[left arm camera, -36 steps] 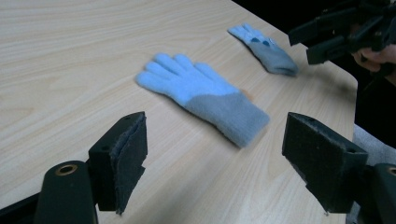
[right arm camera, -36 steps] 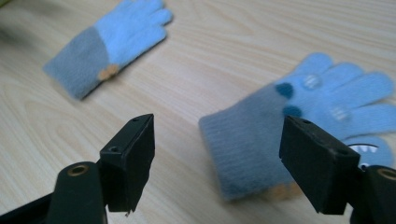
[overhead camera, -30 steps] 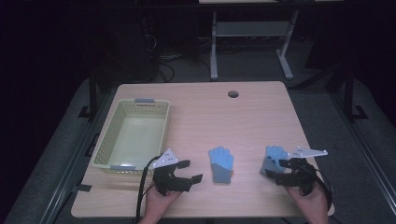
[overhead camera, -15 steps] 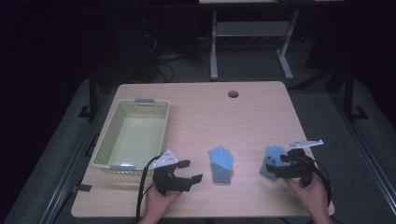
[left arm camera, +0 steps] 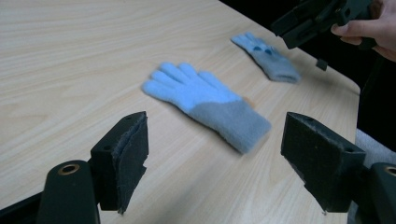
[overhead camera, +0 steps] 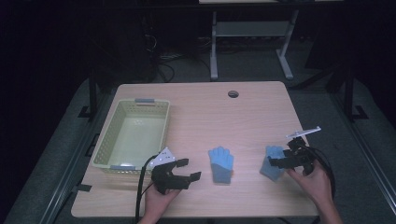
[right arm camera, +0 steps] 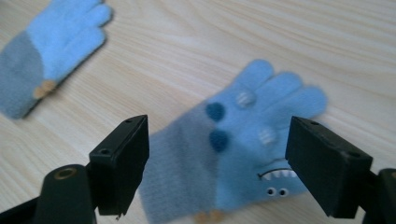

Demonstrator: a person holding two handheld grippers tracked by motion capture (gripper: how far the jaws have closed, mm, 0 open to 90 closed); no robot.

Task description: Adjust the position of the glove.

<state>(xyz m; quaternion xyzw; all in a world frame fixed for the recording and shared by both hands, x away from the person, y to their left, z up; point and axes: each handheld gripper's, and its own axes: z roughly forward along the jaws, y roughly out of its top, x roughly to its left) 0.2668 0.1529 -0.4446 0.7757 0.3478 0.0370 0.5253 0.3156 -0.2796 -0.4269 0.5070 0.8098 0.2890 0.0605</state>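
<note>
Two blue gloves with grey cuffs lie flat on the wooden table (overhead camera: 205, 112). The plain one (overhead camera: 220, 164) (left arm camera: 205, 102) (right arm camera: 44, 51) is at the front middle. The other glove (overhead camera: 272, 161) (right arm camera: 233, 144) (left arm camera: 267, 57), with dots and a monster face, lies at the front right. My right gripper (overhead camera: 280, 161) (right arm camera: 212, 168) hangs open just above the monster glove, its jaws on either side of it. My left gripper (overhead camera: 186, 171) (left arm camera: 212, 158) stays open low over the table, left of the plain glove, with nothing between its jaws.
A pale yellow plastic basket (overhead camera: 106, 135) stands empty at the left of the table. A round cable hole (overhead camera: 233, 94) sits near the far edge. Dark floor and a metal frame (overhead camera: 247, 32) lie beyond the table.
My right gripper has moved left and down over the monster glove. The left gripper has barely moved.
</note>
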